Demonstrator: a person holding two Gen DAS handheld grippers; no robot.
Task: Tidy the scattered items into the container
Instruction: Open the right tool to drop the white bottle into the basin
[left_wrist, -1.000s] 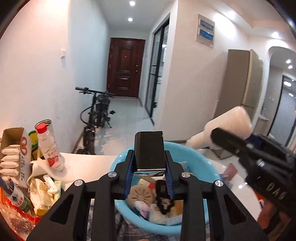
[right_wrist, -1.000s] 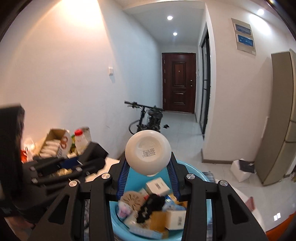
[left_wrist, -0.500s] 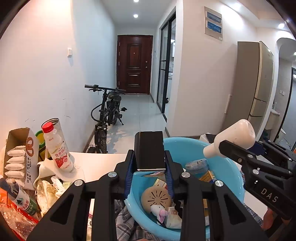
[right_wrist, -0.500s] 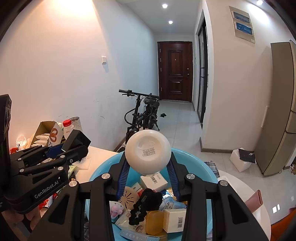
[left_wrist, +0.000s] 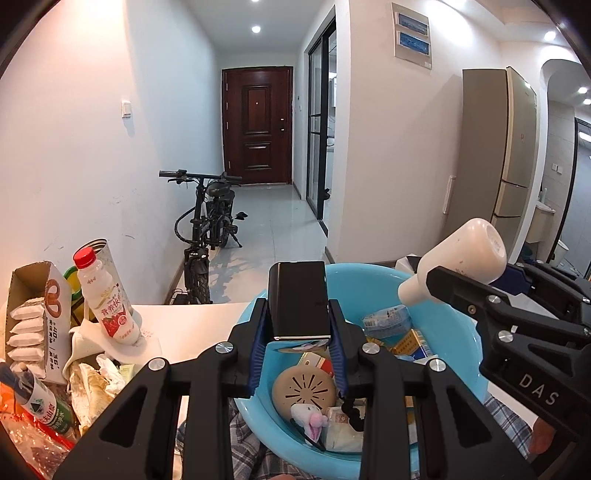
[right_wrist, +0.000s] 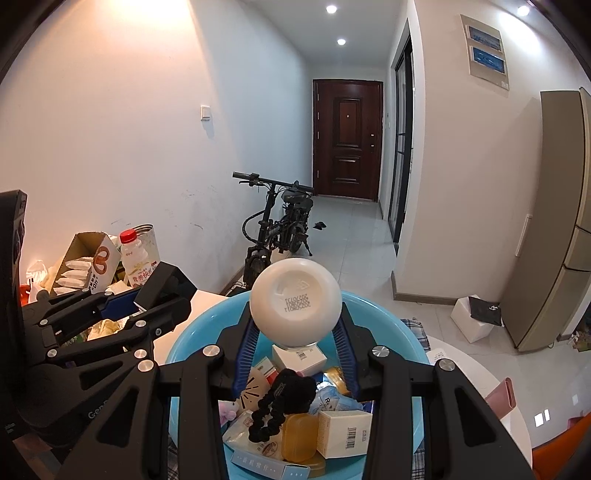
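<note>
The white table (left_wrist: 192, 325) carries a light blue basin (left_wrist: 458, 354), the container, at its near middle. The basin is already heaped with small goods: white cartons with barcodes (right_wrist: 345, 432), a round beige vented disc (left_wrist: 304, 386), a black scrunchie (right_wrist: 280, 406), an amber soap bar (right_wrist: 301, 437) and a pale blue box with Chinese characters too small to read (right_wrist: 258, 461).

At the far left of the table stands an open cardboard snack box (left_wrist: 40, 317) with a pretzel mark and "35g" printed on its side, and beside it a red-capped drink bottle (left_wrist: 105, 295) with a strawberry label in Chinese.

The left gripper (left_wrist: 298, 332) hovers above the basin's left side, jaws pressed against a black rectangular case (left_wrist: 298, 301) that stands upright between the blue pads. Its body reads "GenRobot" in part in the right wrist view.

The right gripper (right_wrist: 295, 332), marked "DAS" on its side, reaches in from the right over the basin, clamped around a white bottle (right_wrist: 295, 304) held with its base pointing forward; a mirrored date stamp is printed on that base, not clearly legible.
</note>
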